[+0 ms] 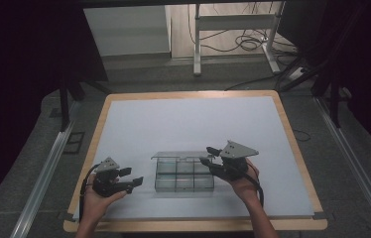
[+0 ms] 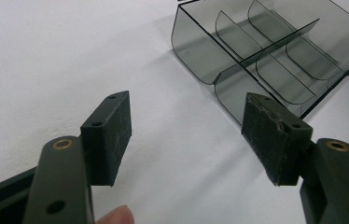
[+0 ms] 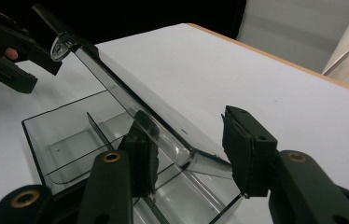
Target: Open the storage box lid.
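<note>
A smoky clear compartment box (image 1: 183, 181) lies on the white mat near the table's front, its hinged lid (image 1: 179, 155) raised along the far side. My left gripper (image 1: 136, 177) is open just left of the box, nothing between its pads; in the left gripper view the box (image 2: 266, 51) lies ahead and to the right of the left gripper (image 2: 186, 105). My right gripper (image 1: 207, 154) is open at the box's right end. In the right gripper view its jaws straddle the tilted lid (image 3: 130, 100), the right gripper (image 3: 189, 121) not closed on it, above the box's compartments (image 3: 70, 135).
The white mat (image 1: 193, 119) covers a wood-edged table (image 1: 292, 148) with bare room behind and beside the box. Beyond the table's far edge are a metal desk frame (image 1: 197, 44) and cables (image 1: 248, 42) on the floor. The left gripper (image 3: 42, 77) shows far off in the right gripper view.
</note>
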